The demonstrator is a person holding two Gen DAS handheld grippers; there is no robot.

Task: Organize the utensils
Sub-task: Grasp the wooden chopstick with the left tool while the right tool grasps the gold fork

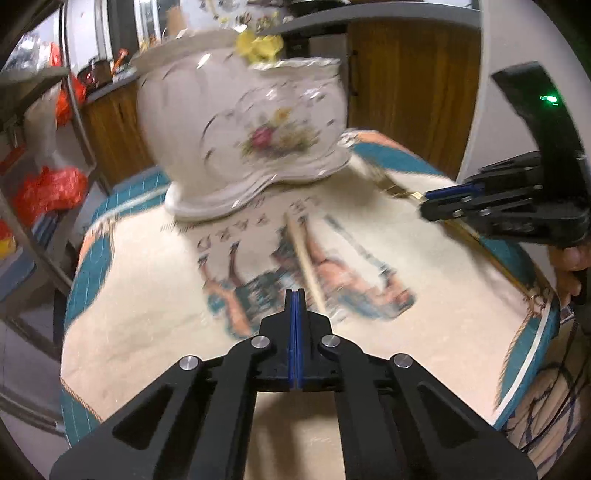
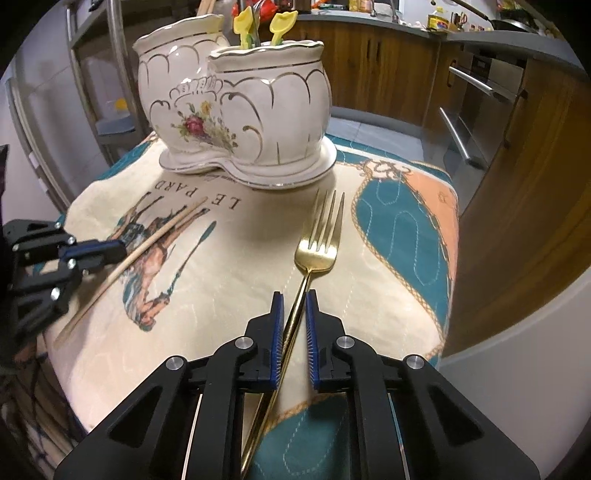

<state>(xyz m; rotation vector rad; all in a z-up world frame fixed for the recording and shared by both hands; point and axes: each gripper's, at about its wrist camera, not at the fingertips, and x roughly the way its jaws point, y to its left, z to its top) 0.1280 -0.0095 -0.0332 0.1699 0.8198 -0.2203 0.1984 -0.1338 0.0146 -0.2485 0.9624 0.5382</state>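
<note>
Resting on a small table draped in a cream cloth (image 2: 229, 295) printed with figures and teal-and-peach borders are 2 loose utensils: a gold metal fork (image 2: 317, 240) and a thin pale wooden chopstick (image 2: 155, 240).

At the far end of the cloth stands a white ceramic double-pot utensil holder (image 2: 240, 122) with gold trim and a painted rose, with 2 yellow plastic utensil ends (image 2: 255, 24) poking out of its nearer pot.

The right gripper (image 2: 294, 295) has its blue-padded jaws narrowly apart around the fork's slim handle, which runs diagonally between them, tines pointing toward the holder; whether the pads actually press on the handle cannot be told.

The left gripper (image 1: 295, 293) has its jaws fully closed, pads touching, with nothing between them. Its tip sits just beside the chopstick (image 1: 308, 266), which lies flat on the cloth.
</note>
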